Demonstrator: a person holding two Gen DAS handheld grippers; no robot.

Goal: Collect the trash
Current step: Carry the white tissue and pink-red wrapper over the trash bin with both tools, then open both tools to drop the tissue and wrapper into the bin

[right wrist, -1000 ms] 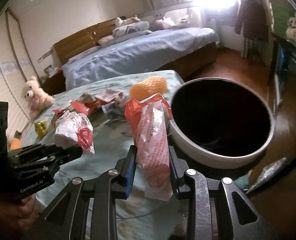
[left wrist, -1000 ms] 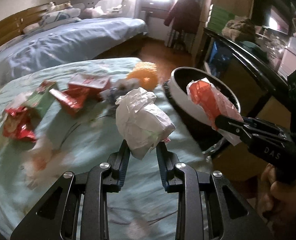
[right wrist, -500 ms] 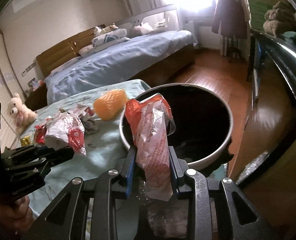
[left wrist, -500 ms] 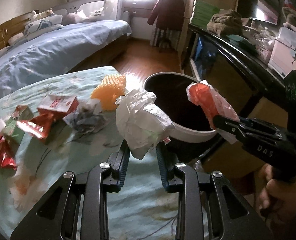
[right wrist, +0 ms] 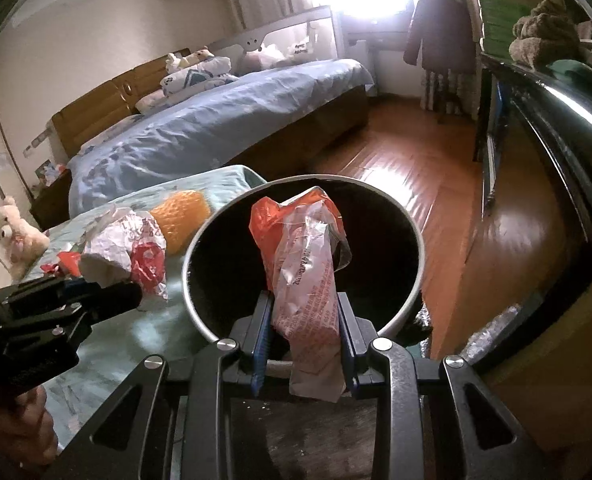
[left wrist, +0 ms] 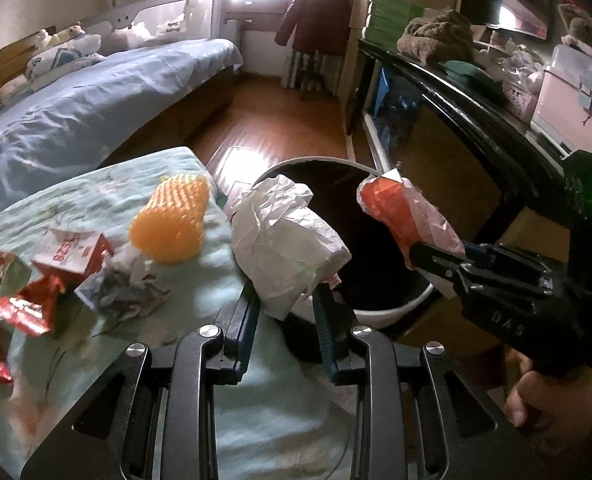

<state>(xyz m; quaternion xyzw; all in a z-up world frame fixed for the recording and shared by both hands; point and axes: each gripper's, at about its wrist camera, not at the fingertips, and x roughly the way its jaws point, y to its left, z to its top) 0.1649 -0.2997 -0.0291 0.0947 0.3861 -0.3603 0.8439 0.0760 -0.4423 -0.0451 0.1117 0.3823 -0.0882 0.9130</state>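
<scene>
**Two wrappers poised at the bin's rim**

While the left wrist view looks down its own fingers, the left gripper (left wrist: 286,308) has its jaws narrowed onto a crumpled white paper wrapper (left wrist: 286,244), which stands above the near-left edge of the round trash bin (left wrist: 379,312). To the right, the right gripper (left wrist: 435,258) holds an orange-and-clear plastic wrapper (left wrist: 399,210) over the bin's dark mouth. More litter stays on the pale green bedspread (left wrist: 256,408): an orange foam net (left wrist: 172,222), a red-and-white carton (left wrist: 70,252), crumpled paper (left wrist: 130,286) and red foil wrappers (left wrist: 22,308).

From the right wrist view, the right gripper (right wrist: 303,334) has its jaws pinched partway shut on the plastic wrapper (right wrist: 305,280), squarely above the bin (right wrist: 192,304). The left gripper (right wrist: 108,296) with the paper wrapper (right wrist: 114,248) sits just outside the rim, over the bedspread (right wrist: 116,340).

The risk, as I judge it, lies on the left: released here, the paper would likely strike the rim or drop back on the bed. Light plastic may also cling to a pad or drift.
</scene>
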